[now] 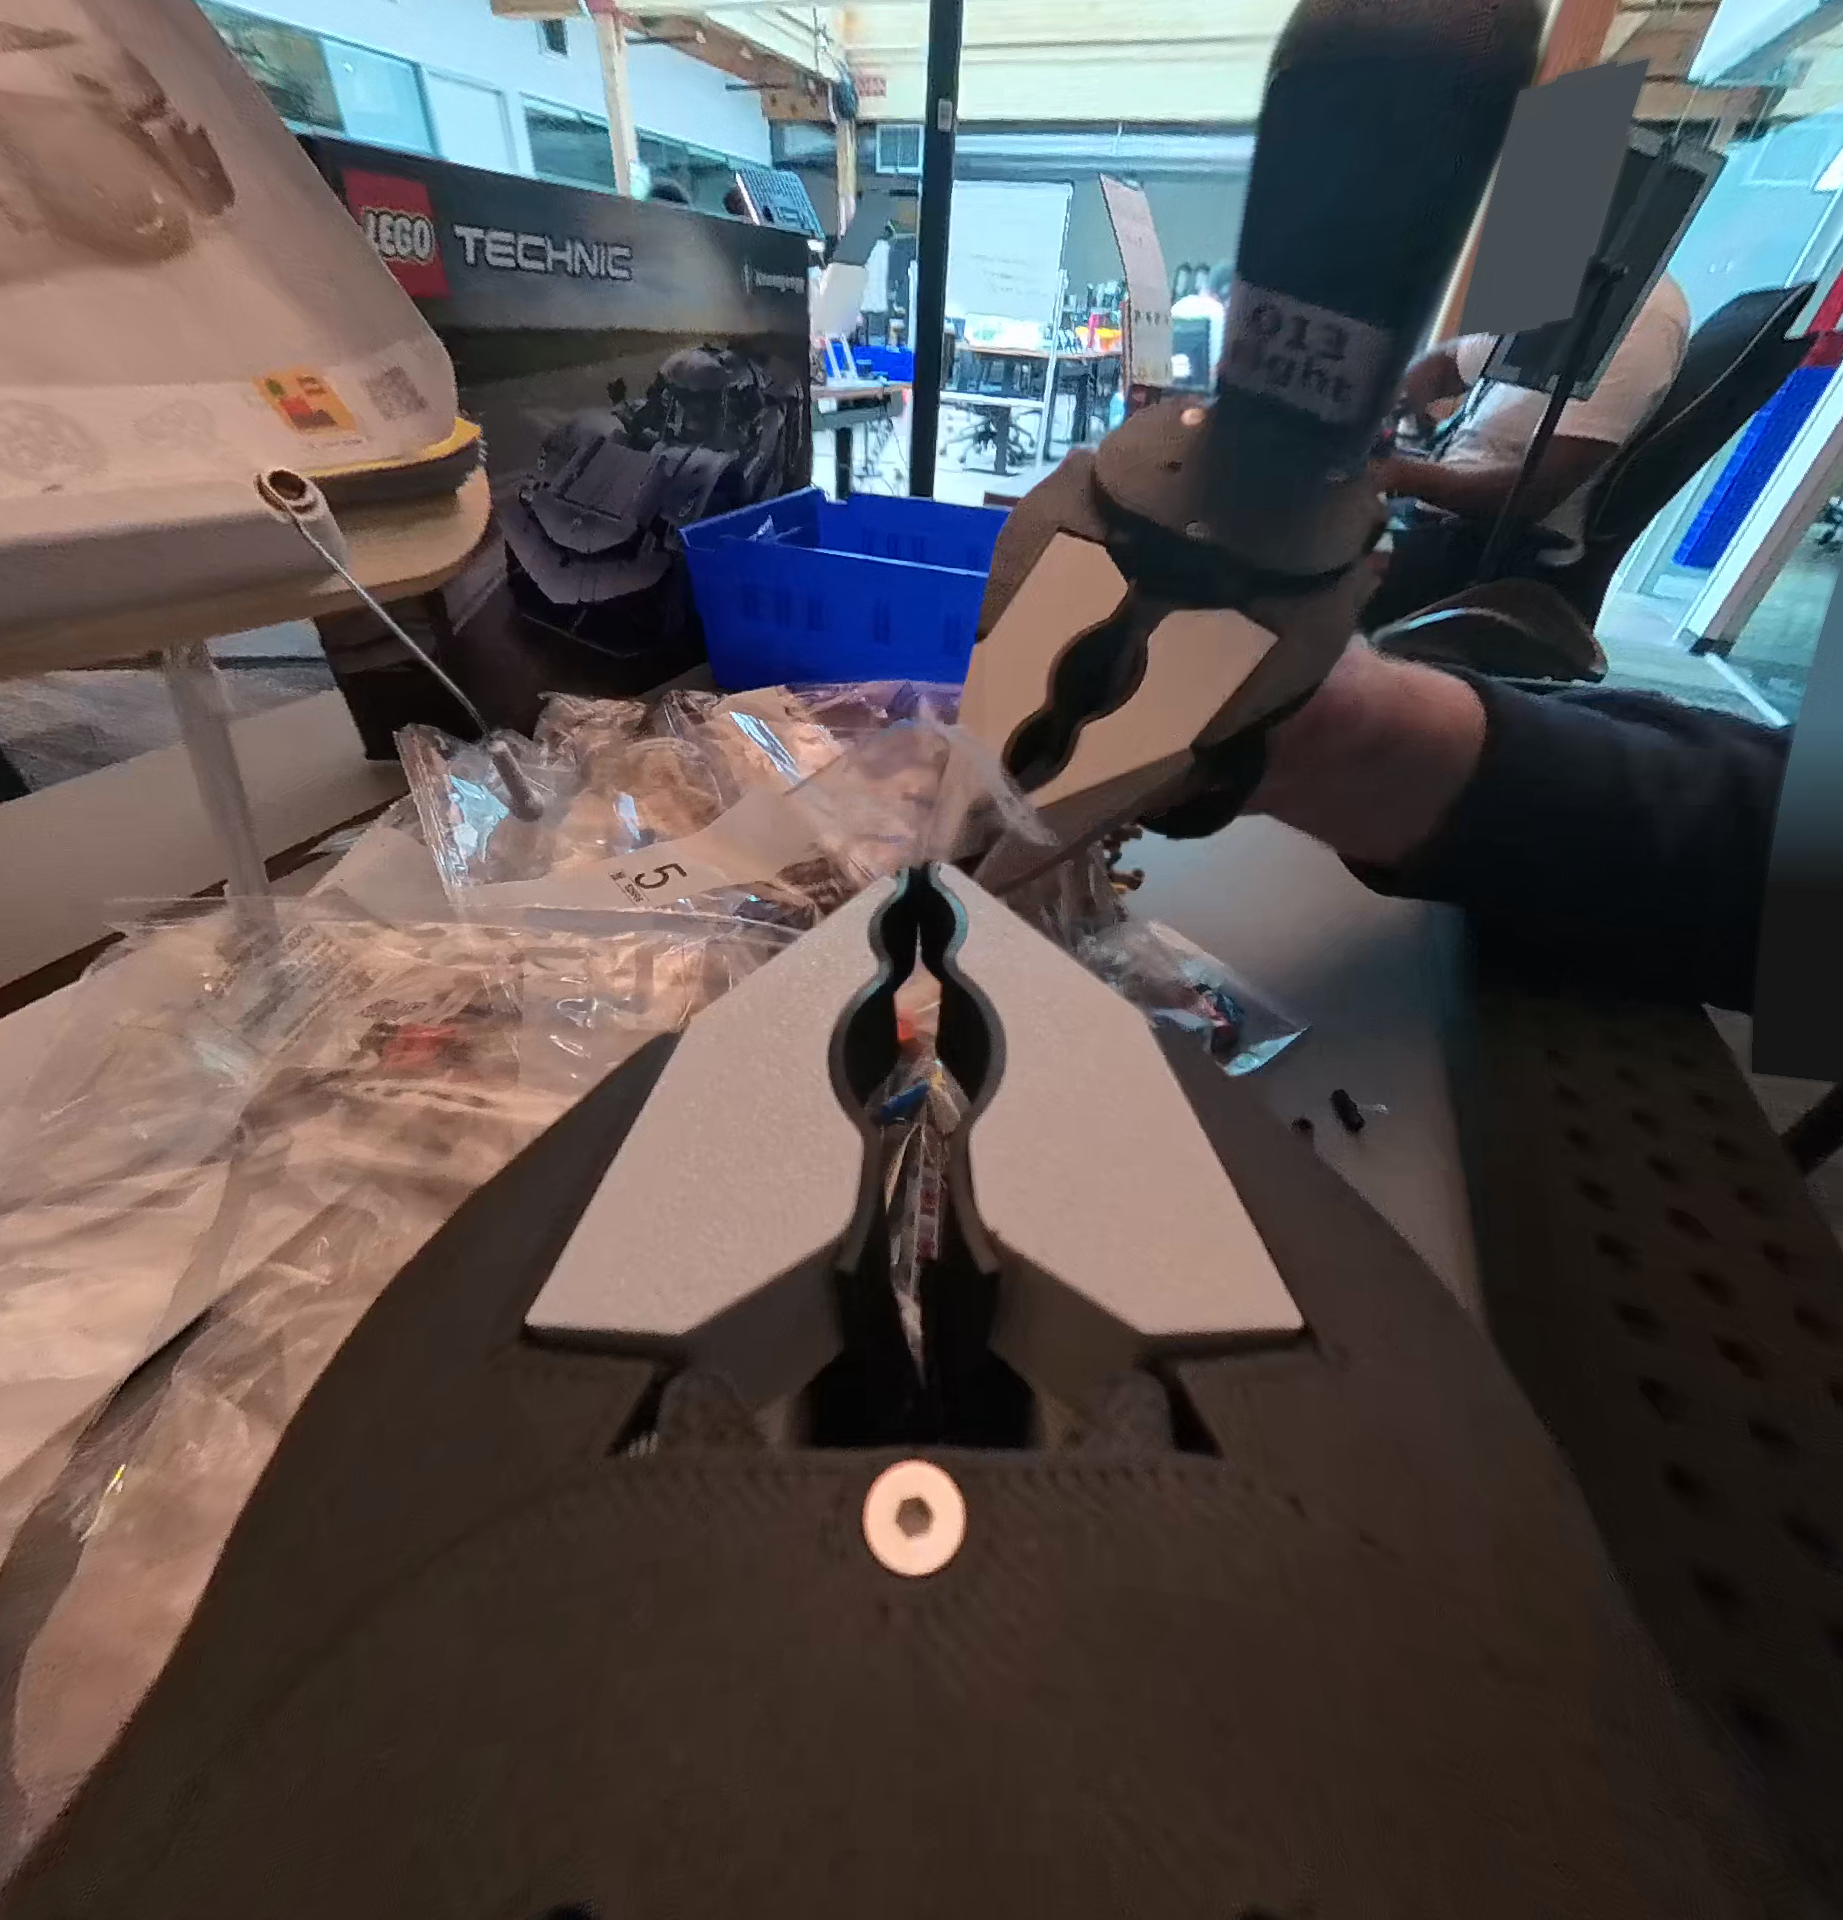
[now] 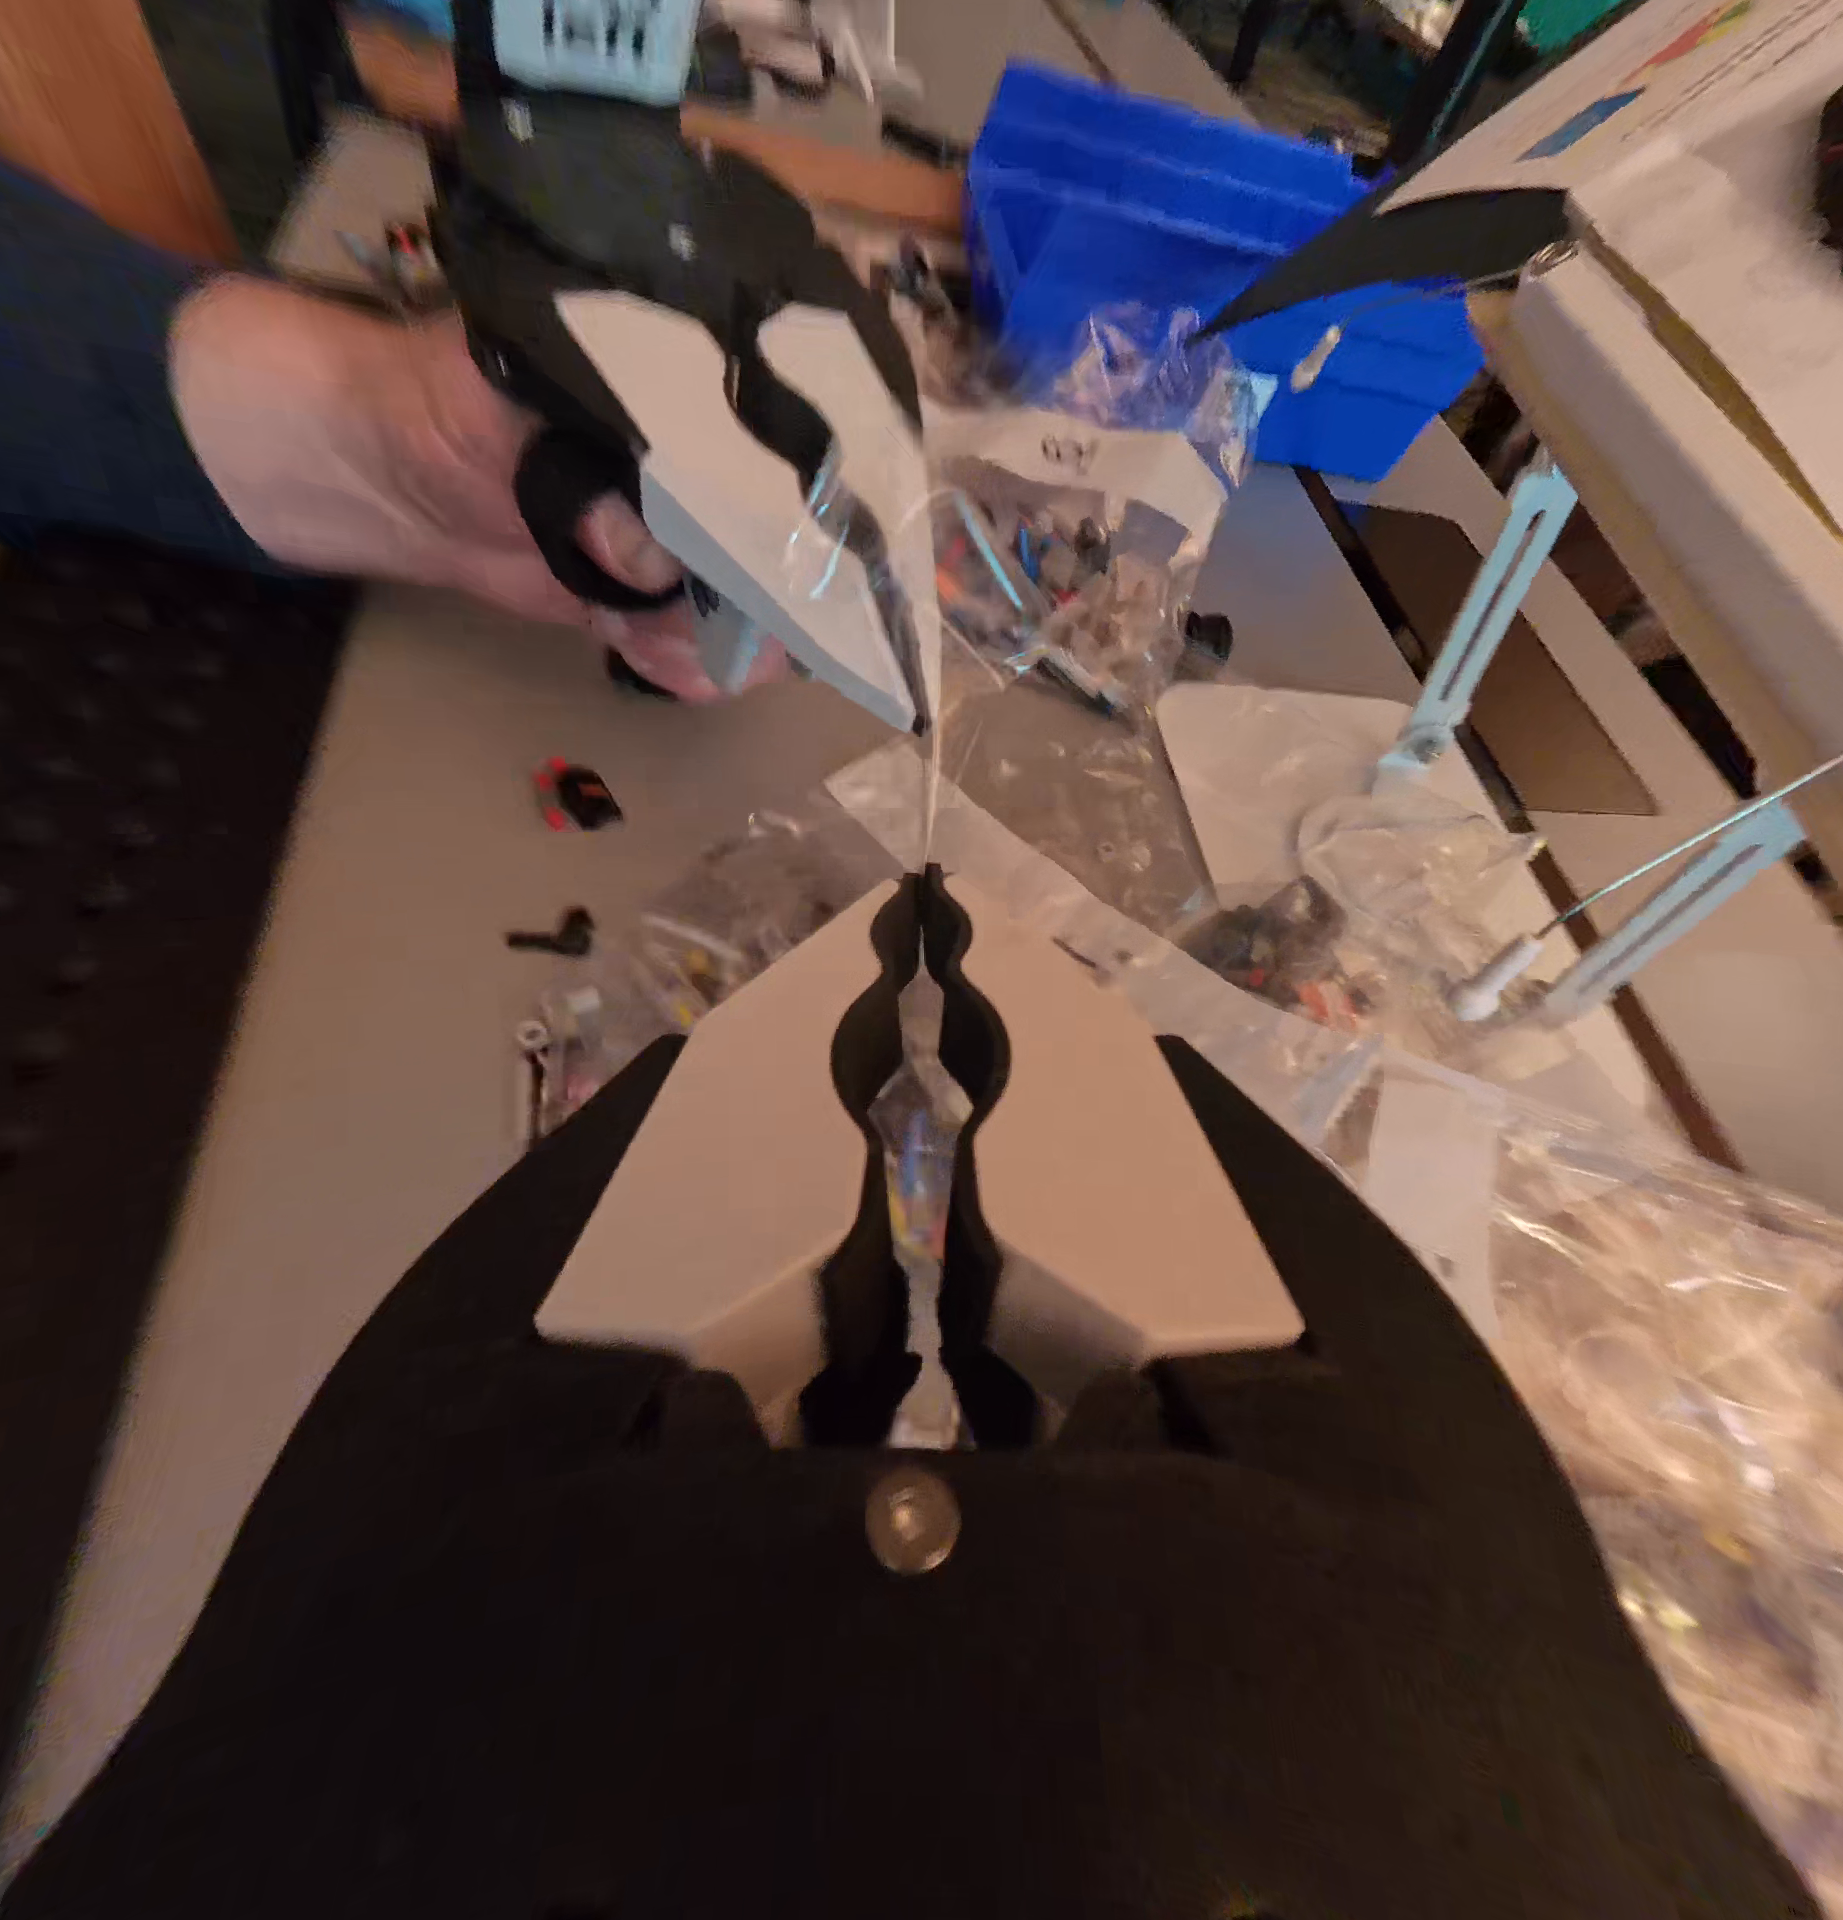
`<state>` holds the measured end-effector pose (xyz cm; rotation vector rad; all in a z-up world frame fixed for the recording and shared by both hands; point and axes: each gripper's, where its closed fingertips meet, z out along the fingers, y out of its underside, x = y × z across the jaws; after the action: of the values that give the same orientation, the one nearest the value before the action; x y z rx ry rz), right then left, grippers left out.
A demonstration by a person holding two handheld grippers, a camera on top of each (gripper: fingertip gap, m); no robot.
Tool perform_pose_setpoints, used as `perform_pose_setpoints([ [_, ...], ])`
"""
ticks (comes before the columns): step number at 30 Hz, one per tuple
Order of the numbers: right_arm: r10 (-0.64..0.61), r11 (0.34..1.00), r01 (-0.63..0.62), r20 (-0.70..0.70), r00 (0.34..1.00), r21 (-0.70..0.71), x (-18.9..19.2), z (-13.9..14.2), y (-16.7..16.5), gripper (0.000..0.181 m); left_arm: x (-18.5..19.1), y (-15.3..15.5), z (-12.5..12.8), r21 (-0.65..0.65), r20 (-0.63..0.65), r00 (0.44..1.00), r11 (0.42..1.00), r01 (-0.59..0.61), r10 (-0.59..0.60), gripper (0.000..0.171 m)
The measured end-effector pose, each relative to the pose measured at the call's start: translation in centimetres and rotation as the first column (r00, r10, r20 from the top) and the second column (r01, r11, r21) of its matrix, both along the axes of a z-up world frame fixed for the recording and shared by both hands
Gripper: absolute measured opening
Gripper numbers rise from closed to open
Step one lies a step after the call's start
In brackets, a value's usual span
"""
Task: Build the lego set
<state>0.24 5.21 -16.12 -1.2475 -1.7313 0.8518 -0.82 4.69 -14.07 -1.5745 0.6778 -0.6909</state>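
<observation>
My left gripper (image 1: 922, 883) is shut on a small clear plastic bag of Lego parts (image 1: 912, 1132), which shows in the gap between its fingers. My right gripper (image 2: 922, 883) is shut on the same bag (image 2: 922, 1132). The two sets of tips point at each other, a short way apart. A thin strip of clear film (image 2: 932, 790) is stretched between them. The right gripper also shows in the left wrist view (image 1: 1000, 821), held by a hand. The left gripper also shows in the right wrist view (image 2: 912, 717), held by a hand.
A pile of clear part bags (image 1: 325, 1039) covers the table on the left. Behind it stand a blue bin (image 1: 844, 582), the dark Lego box (image 1: 605, 343) and an instruction booklet on a stand (image 1: 169, 312). Loose black pieces (image 2: 574, 800) lie beside a black perforated mat (image 1: 1675, 1299). My two grippers' fingertips are within a few centimetres of each other.
</observation>
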Motion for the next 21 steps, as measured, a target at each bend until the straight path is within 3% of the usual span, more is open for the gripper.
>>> perform_pose_setpoints([
  [4,-0.016,1.0,0.016,-0.068,0.998,0.008,-0.9,0.7,-0.4,0.0,-0.7,0.0,0.8,-0.002,0.066,0.998,1.0,-0.002,0.002,0.0],
  [8,-0.005,0.997,0.0,-0.053,0.999,-0.082,-1.4,-0.4,-0.6,0.02,-0.1,-0.1,0.9,0.02,0.054,0.999,1.0,-0.001,0.0,0.0],
  [12,0.014,0.993,-0.021,-0.06,0.998,-0.119,-1.8,-0.4,-1.2,0.0,0.0,-0.1,0.8,0.016,0.064,0.998,1.0,0.009,-0.01,0.0],
  [17,0.0,0.99,-0.008,-0.053,0.999,-0.138,-1.8,-0.6,-0.9,0.001,0.0,-0.2,1.0,0.017,0.074,0.997,1.0,0.011,-0.012,0.0],
  [19,-0.007,0.987,0.0,-0.045,0.999,-0.159,-1.7,-0.7,-0.7,0.009,-0.3,-0.1,1.0,0.016,0.079,0.997,1.0,0.004,-0.005,0.0],
  [21,-0.013,0.989,0.006,-0.048,0.999,-0.147,-1.6,-0.6,-0.6,0.0,-0.4,-0.1,1.2,0.013,0.094,0.996,1.0,0.005,-0.006,0.0],
])
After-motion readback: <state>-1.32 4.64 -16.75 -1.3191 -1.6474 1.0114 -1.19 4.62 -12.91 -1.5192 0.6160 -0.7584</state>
